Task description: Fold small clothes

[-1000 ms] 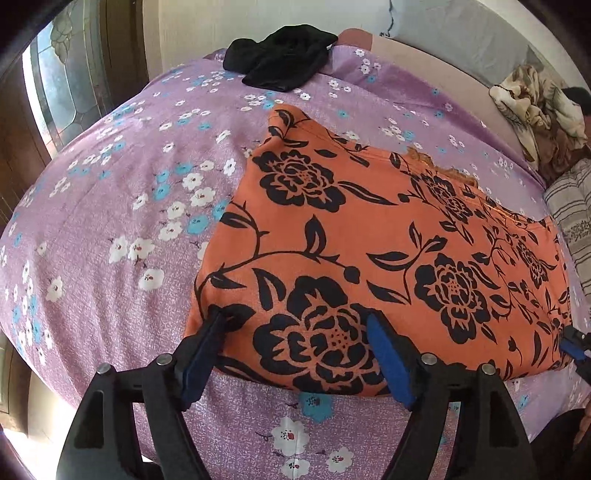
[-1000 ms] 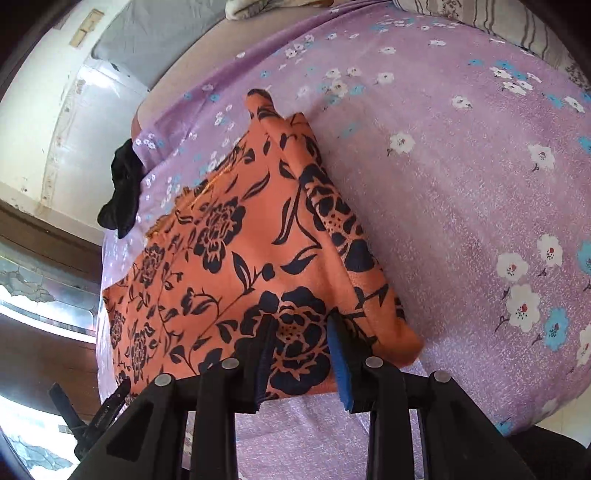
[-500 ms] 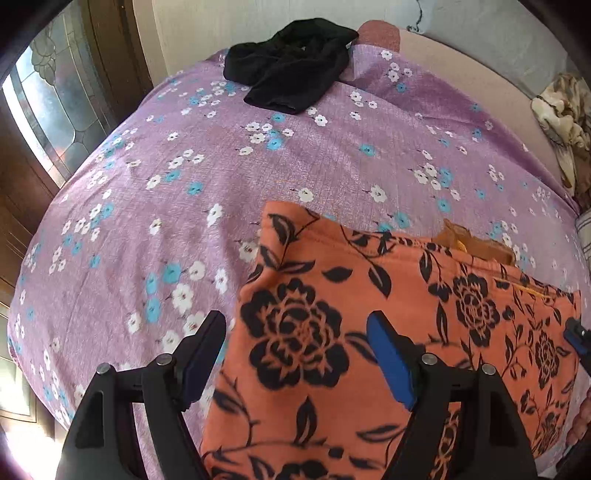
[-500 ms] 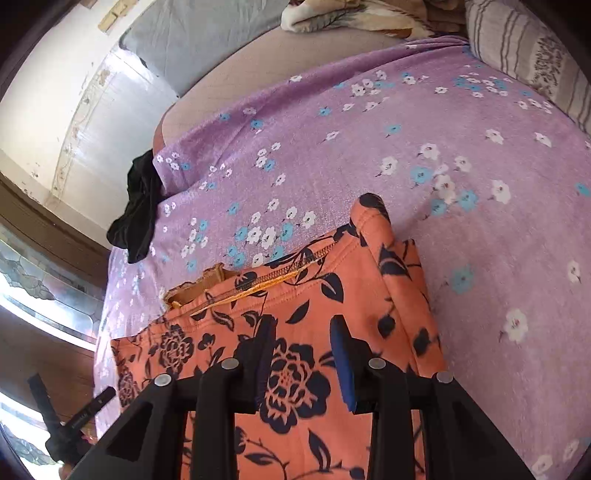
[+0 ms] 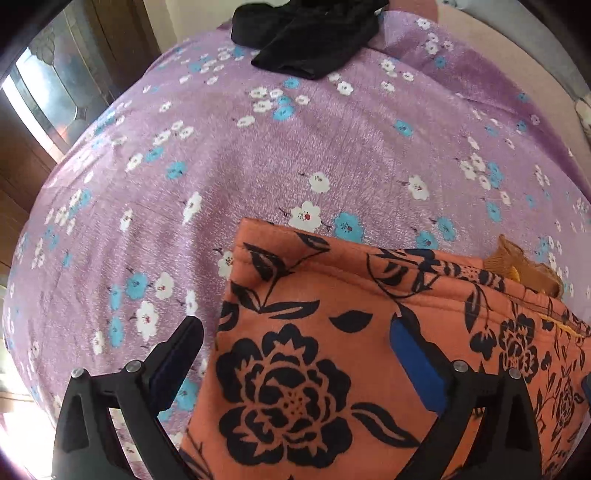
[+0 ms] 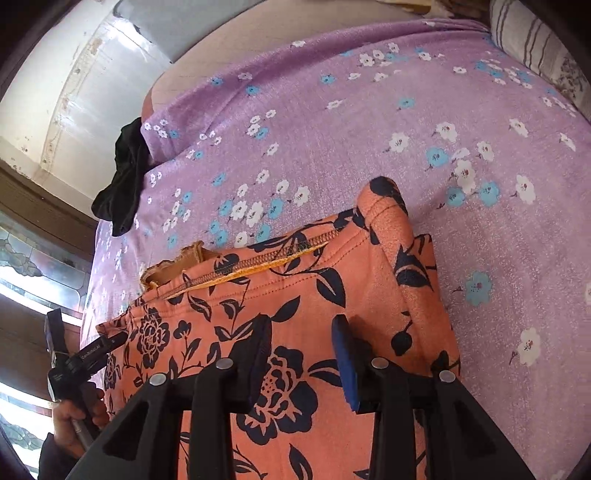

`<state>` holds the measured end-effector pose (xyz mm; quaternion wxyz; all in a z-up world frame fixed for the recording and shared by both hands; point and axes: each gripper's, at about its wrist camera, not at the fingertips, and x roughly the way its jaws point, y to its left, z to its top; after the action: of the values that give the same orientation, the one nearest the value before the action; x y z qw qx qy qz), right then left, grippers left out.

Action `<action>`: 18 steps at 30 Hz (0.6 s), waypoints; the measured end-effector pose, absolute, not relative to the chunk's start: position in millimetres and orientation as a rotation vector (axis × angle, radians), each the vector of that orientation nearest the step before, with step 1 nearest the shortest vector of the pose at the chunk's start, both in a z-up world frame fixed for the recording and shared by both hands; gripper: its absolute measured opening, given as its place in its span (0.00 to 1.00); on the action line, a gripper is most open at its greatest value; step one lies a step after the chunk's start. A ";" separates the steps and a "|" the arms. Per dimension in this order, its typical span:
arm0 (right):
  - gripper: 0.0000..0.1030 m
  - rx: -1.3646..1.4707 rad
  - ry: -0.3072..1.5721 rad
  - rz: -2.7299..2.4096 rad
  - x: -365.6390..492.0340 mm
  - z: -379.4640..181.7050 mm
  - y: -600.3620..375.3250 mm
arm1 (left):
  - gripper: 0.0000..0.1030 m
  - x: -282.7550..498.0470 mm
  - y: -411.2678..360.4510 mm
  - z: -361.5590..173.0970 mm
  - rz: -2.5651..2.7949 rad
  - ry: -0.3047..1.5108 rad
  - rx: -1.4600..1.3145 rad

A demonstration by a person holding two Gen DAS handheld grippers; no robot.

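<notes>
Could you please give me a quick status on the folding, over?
Left hand-held gripper and right hand-held gripper both opening over orange floral garment, folded on bed. Black cloth far off, nothing obstructing.

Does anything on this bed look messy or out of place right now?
Two things. A tan ruffled edge pokes out from under the folded orange floral garment at its far side, so the fold is not clean. A crumpled black garment also lies unfolded at the far edge of the purple floral bedsheet.
</notes>
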<state>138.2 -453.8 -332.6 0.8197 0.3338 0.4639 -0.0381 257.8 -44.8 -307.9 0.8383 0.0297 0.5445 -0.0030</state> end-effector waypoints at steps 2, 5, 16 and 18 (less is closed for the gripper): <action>0.37 0.693 0.953 -0.065 133.0 -324.4 -444.6 | 0.98 239.0 -43.5 -287.6 -0.045 1.099 0.077; 0.49 0.632 0.930 -0.095 118.3 -315.9 -428.8 | 0.98 204.9 -36.2 -258.0 -0.104 1.022 0.078; 0.53 0.520 0.818 -0.055 66.0 -284.8 -380.9 | 0.98 101.8 -19.5 -209.5 -0.231 0.845 0.139; 0.53 0.529 0.808 -0.040 56.2 -282.4 -373.6 | 0.98 89.2 -18.8 -208.6 -0.240 0.825 0.125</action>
<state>56.2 -373.6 -282.4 0.8853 0.2544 0.3887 -0.0193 89.2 -18.8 -208.6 0.9072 0.0604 0.3998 -0.1162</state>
